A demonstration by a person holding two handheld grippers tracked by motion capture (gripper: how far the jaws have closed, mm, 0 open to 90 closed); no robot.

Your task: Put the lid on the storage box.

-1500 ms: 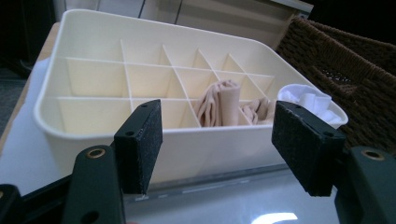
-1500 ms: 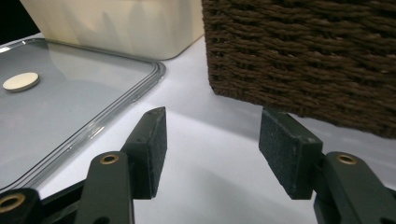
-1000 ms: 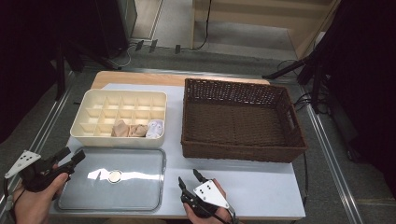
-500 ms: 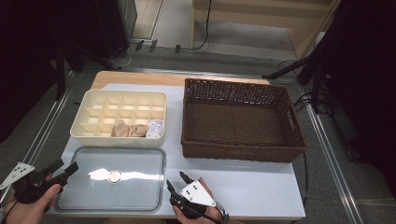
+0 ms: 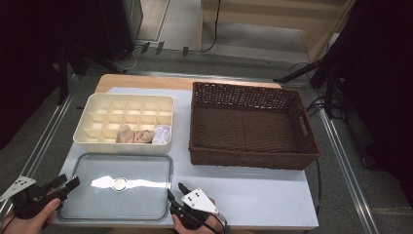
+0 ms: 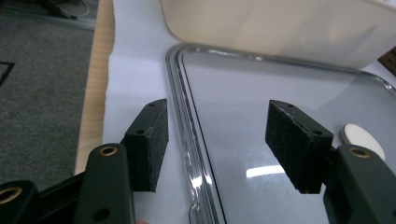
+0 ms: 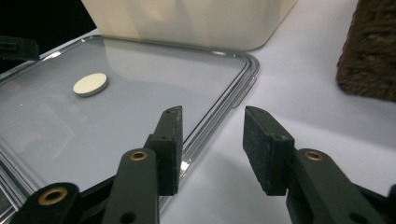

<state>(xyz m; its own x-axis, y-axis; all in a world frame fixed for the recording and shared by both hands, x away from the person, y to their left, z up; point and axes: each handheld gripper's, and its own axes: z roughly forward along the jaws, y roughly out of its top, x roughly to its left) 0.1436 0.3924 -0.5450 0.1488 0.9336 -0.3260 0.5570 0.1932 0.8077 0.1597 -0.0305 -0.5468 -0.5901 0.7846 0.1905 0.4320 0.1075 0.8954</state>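
while straddling the clear lid's (image 5: 117,187) opposite rims, left tongs (image 5: 68,184) and right tongs (image 5: 176,191), both closing, agape.

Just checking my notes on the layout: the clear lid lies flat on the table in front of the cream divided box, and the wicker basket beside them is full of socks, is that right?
Not quite. The wicker basket is empty, as the high view shows. The rolled socks sit in the front compartments of the cream divided box. The clear lid does lie flat in front of that box.

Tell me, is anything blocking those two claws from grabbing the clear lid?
Nothing visible. The left claw straddles the clear lid's left rim, the right claw its right rim; both have just been closing, pads not yet touching.
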